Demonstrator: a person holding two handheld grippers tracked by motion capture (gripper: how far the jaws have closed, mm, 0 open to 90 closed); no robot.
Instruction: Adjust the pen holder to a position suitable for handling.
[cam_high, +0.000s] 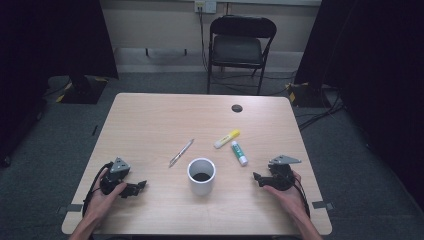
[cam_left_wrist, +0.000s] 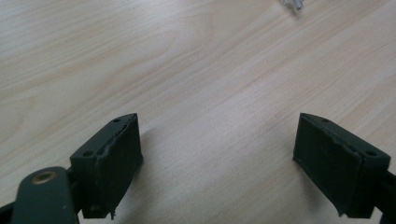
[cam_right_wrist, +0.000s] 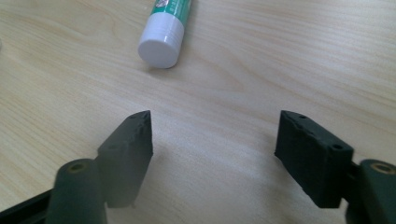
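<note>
A white cup (cam_high: 201, 176) stands on the wooden table (cam_high: 150, 120), near the front middle. Behind it lie a silver pen (cam_high: 181, 152), a yellow marker (cam_high: 227, 139) and a white-and-green glue stick (cam_high: 239, 153). My left gripper (cam_high: 141, 186) rests low at the front left, pointing toward the cup. In the left gripper view its jaws (cam_left_wrist: 217, 140) are open over bare wood. My right gripper (cam_high: 256, 177) sits at the front right of the cup. Its jaws (cam_right_wrist: 212, 133) are open and empty, with the glue stick's white cap (cam_right_wrist: 163, 35) just ahead of them.
A dark round grommet (cam_high: 236, 108) is set in the table near its far edge. A black folding chair (cam_high: 240, 47) stands beyond the table. Dark curtains hang on both sides, and cables run across the floor at the right.
</note>
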